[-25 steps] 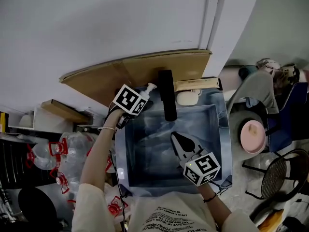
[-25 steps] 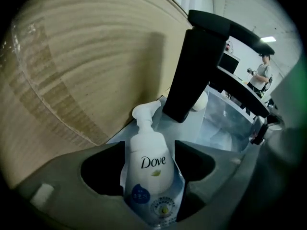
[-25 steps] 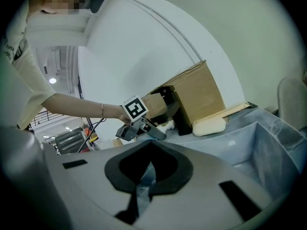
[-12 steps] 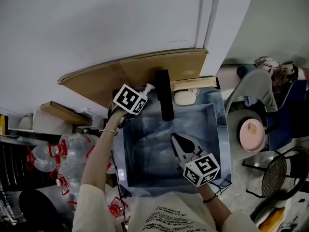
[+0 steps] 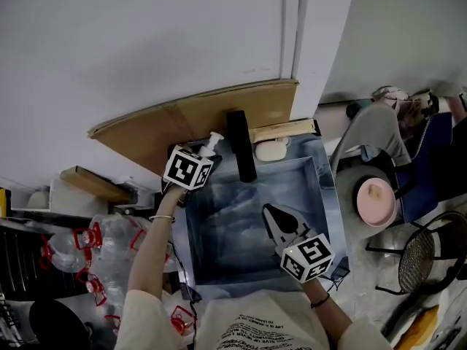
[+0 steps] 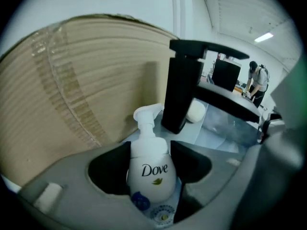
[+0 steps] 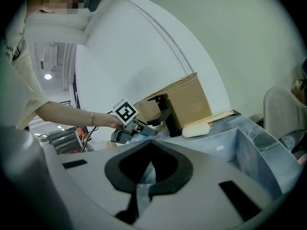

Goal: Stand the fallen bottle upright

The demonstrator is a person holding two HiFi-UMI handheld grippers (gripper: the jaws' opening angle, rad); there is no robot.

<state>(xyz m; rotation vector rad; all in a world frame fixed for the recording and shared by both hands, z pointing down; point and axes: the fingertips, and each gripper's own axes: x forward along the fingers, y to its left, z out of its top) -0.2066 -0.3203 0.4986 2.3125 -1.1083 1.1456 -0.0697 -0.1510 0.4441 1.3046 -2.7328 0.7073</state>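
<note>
Bottle (image 6: pixel 148 174) clamped in left tongs (image 6: pixel 148 150); head view hides grip.

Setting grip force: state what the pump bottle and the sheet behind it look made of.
The pump bottle looks like white plastic, smooth and slightly glossy, with a printed logo. The sheet is probably corrugated cardboard: matte brown with fine ribbed lines.
</note>
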